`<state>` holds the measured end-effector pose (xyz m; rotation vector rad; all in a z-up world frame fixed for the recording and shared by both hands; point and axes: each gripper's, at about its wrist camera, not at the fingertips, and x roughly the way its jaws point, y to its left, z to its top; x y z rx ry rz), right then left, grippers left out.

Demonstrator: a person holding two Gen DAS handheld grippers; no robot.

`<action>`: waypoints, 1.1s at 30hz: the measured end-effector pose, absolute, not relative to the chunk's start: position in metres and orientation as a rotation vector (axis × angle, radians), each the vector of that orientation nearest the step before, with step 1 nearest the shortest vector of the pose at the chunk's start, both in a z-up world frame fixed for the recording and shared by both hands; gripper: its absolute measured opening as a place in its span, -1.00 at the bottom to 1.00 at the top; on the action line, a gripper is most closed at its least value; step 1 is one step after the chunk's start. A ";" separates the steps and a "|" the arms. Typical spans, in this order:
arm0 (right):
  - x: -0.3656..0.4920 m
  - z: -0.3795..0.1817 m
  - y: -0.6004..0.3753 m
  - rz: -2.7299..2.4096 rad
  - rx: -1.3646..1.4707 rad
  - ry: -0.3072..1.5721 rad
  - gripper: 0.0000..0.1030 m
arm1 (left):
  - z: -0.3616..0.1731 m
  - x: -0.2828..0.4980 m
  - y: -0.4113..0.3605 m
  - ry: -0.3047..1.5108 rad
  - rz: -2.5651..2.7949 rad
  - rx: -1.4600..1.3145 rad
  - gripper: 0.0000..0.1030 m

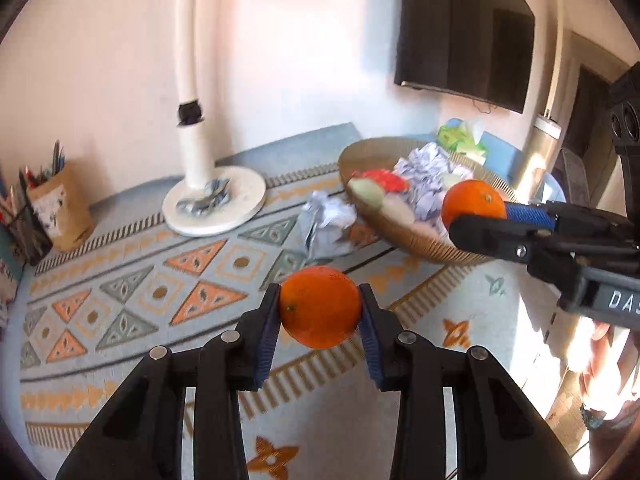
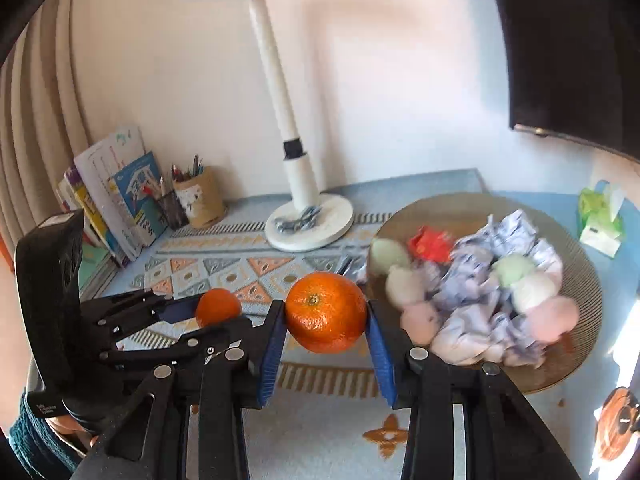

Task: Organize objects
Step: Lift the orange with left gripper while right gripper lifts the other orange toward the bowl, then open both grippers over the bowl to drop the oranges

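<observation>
My left gripper is shut on an orange, held above the patterned tablecloth. My right gripper is shut on a second orange, also lifted off the cloth. In the left wrist view the right gripper shows at the right with its orange in front of the woven basket. In the right wrist view the left gripper sits at the left with its orange. The basket holds crumpled paper, pastel balls and a red item.
A white lamp base stands at the back centre. A pencil holder and books line the back left. A loose crumpled paper lies beside the basket. A green tissue pack sits at the far right, under a wall-mounted screen.
</observation>
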<state>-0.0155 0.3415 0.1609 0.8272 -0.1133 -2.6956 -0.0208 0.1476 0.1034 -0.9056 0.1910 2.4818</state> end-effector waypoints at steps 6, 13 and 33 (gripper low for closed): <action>-0.043 0.204 0.420 -3.135 0.745 -0.226 -0.25 | 0.156 -0.063 0.220 0.158 2.514 -0.688 -0.34; -0.081 0.179 0.470 -3.133 0.922 -0.348 -0.25 | 0.141 -0.113 0.270 0.075 2.440 -0.746 -0.34; -0.051 0.181 0.404 -2.897 0.892 -0.357 0.34 | 0.185 -0.073 0.130 -0.104 2.696 -0.631 0.76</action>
